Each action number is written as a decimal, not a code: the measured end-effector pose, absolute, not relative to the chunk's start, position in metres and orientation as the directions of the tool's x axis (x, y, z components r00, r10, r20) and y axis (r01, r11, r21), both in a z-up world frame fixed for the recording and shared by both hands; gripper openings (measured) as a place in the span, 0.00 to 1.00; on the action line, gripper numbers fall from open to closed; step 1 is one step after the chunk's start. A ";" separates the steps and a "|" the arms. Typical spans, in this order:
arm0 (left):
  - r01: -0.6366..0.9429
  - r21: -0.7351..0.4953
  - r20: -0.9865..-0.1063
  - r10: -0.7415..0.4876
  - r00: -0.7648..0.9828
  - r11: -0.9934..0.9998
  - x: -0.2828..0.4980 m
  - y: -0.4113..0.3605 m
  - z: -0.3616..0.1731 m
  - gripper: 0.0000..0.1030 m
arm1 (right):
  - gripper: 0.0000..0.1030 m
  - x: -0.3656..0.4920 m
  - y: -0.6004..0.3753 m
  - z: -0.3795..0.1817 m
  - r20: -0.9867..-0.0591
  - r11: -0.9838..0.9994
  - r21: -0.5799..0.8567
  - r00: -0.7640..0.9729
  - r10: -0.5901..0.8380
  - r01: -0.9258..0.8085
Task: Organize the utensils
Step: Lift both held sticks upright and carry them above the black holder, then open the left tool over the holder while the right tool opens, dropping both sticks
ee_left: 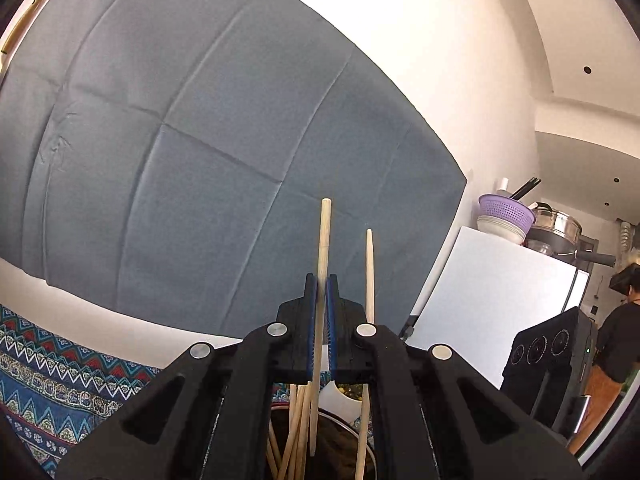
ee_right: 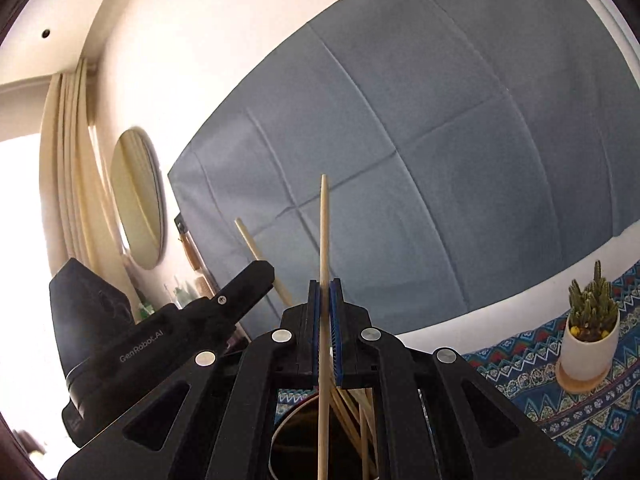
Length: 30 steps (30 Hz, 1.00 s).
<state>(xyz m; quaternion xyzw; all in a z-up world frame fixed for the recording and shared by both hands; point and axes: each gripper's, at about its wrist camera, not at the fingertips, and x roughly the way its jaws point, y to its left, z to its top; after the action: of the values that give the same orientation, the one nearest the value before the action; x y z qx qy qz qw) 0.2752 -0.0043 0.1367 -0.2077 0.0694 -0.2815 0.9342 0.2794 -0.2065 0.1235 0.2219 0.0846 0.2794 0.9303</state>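
Both your left tool (ee_left: 322, 280) and right tool (ee_right: 325, 284) are clenched on 1 chopstick (ee_left: 325, 236) each, so tilting could knock the chopsticks below (ee_left: 298, 428) out of the holder (ee_right: 296, 432).

Left tongs (ee_left: 322, 284): clamped on one upright wooden chopstick (ee_left: 325, 236); second chopstick (ee_left: 369, 272) just right; more chopsticks (ee_left: 296, 432) below; grey cloth backdrop (ee_left: 200, 140); patterned tabletop cloth (ee_left: 48, 376); white fridge (ee_left: 488, 300)

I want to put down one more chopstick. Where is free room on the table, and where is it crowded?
Free: the patterned tablecloth between the right hand-held gripper and the potted cactus, and the cloth's near left stretch beside the left hand-held gripper. Crowded: the dark container under both grippers, full of leaning chopsticks.
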 end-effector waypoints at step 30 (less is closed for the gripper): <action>0.456 -0.278 -0.134 -0.504 0.853 0.846 0.271 -0.010 0.131 0.05 | 0.05 0.263 -0.196 0.113 -0.125 0.803 0.161 0.795 0.594 -0.574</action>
<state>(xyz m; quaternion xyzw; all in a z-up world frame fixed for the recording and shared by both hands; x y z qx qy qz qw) 0.2711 -0.0098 0.1315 -0.1188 0.1012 -0.2511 0.9553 0.2630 -0.1963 0.1127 0.0577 0.0848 0.3086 0.9456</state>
